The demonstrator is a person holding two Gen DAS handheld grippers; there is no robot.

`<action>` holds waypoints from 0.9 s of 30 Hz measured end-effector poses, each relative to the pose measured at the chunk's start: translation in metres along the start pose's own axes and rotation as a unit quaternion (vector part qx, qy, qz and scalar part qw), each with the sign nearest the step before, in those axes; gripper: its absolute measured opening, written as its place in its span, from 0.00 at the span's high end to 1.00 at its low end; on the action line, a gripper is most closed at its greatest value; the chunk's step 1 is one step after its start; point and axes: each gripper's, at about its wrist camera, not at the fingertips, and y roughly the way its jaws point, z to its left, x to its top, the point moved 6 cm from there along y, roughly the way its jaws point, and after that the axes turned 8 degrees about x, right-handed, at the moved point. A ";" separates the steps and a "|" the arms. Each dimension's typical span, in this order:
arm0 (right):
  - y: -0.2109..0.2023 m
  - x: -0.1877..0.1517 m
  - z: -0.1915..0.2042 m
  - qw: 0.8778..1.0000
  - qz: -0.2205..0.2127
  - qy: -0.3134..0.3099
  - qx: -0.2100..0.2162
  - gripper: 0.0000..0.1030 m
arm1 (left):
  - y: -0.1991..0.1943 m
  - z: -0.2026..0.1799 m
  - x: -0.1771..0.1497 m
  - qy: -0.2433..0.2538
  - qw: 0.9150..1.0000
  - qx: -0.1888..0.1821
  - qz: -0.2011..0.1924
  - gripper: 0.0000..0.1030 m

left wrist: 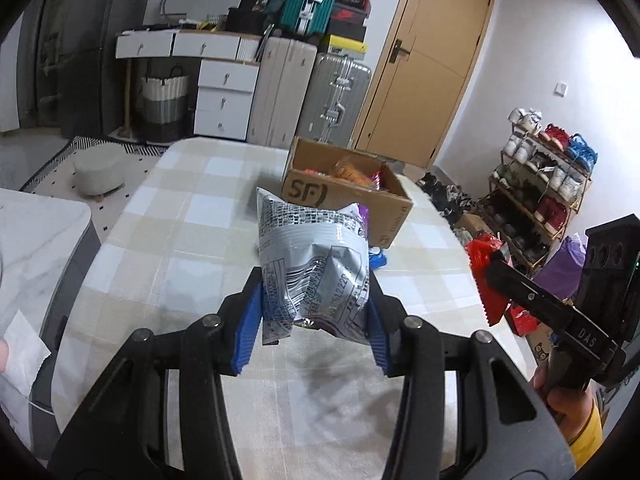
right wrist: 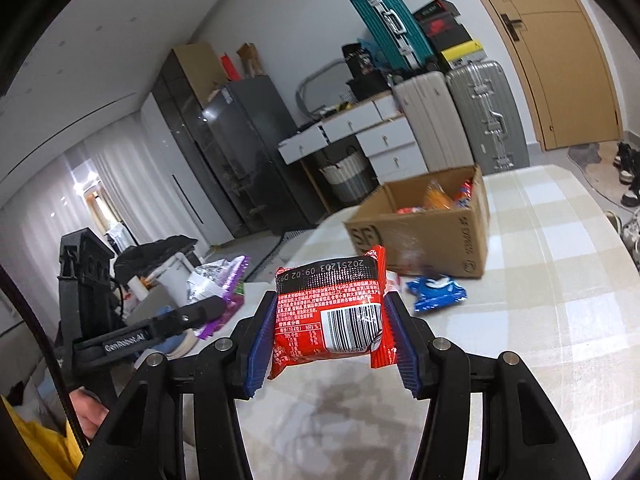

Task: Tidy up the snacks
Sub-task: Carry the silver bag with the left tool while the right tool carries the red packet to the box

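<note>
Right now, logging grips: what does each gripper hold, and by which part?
Left gripper pinches the silver packet by its lower end; right gripper clamps the red packet across its sides.

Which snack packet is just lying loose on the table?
The blue packet beside the cardboard box; the red packet and silver packet are each held in tongs.

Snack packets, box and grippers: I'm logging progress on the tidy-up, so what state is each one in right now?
Left gripper: shut on the silver packet.
Silver packet: held above the table, crumpled.
Right gripper: shut on the red packet.
Red packet: held above the table, barcode side to the camera.
Cardboard box: open, on the table, snacks inside.
Blue packet: lying on the tablecloth beside the box, not held.
</note>
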 end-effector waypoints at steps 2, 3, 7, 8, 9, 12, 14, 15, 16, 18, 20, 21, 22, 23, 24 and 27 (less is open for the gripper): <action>-0.007 -0.001 0.012 1.000 -0.002 -0.008 0.002 0.48 | -0.013 -0.004 -0.002 0.002 1.000 -0.003 -0.006 0.58; -0.010 -0.001 0.018 1.000 -0.004 -0.011 0.004 0.48 | -0.019 -0.006 -0.003 0.002 1.000 -0.006 -0.009 0.58; -0.020 -0.005 0.035 1.000 -0.007 -0.019 0.009 0.48 | -0.038 -0.012 -0.004 0.003 1.000 -0.013 -0.017 0.58; -0.022 -0.005 0.038 1.000 -0.008 -0.022 0.010 0.48 | -0.042 -0.013 -0.005 0.005 1.000 -0.015 -0.017 0.58; -0.022 -0.004 0.039 1.000 -0.009 -0.023 0.011 0.48 | -0.044 -0.014 -0.005 0.006 1.000 -0.016 -0.018 0.58; -0.025 0.000 0.044 0.999 -0.015 -0.025 0.014 0.48 | -0.051 -0.017 -0.004 0.008 1.000 -0.016 -0.021 0.58; -0.025 0.003 0.045 0.999 -0.018 -0.024 0.015 0.48 | -0.054 -0.018 -0.002 0.008 1.000 -0.014 -0.021 0.58; -0.022 0.006 0.042 0.999 -0.018 -0.024 0.015 0.48 | -0.054 -0.018 -0.002 0.008 1.000 -0.014 -0.021 0.58; -0.021 0.007 0.042 0.999 -0.019 -0.026 0.016 0.48 | -0.053 -0.017 -0.003 0.008 1.000 -0.014 -0.022 0.58; -0.019 0.011 0.042 0.999 -0.019 -0.027 0.018 0.48 | -0.054 -0.017 -0.002 0.009 1.000 -0.012 -0.024 0.58; -0.015 0.016 0.040 0.999 -0.019 -0.028 0.018 0.48 | -0.052 -0.017 0.000 0.009 1.000 -0.011 -0.022 0.58; -0.013 0.020 0.038 0.999 -0.020 -0.028 0.018 0.48 | -0.053 -0.018 0.001 0.008 1.000 -0.013 -0.019 0.58; -0.012 0.023 0.037 0.999 -0.022 -0.028 0.019 0.48 | -0.050 -0.017 0.003 0.008 1.000 -0.012 -0.019 0.58; -0.011 0.026 0.035 0.999 -0.024 -0.028 0.018 0.48 | -0.048 -0.016 0.006 0.009 1.000 -0.010 -0.019 0.58; -0.010 0.029 0.034 0.999 -0.024 -0.029 0.018 0.48 | -0.044 -0.015 0.010 0.010 1.000 -0.008 -0.018 0.58; -0.004 0.044 0.027 0.999 -0.025 -0.032 0.017 0.48 | -0.036 -0.016 0.023 0.012 1.000 -0.006 -0.017 0.58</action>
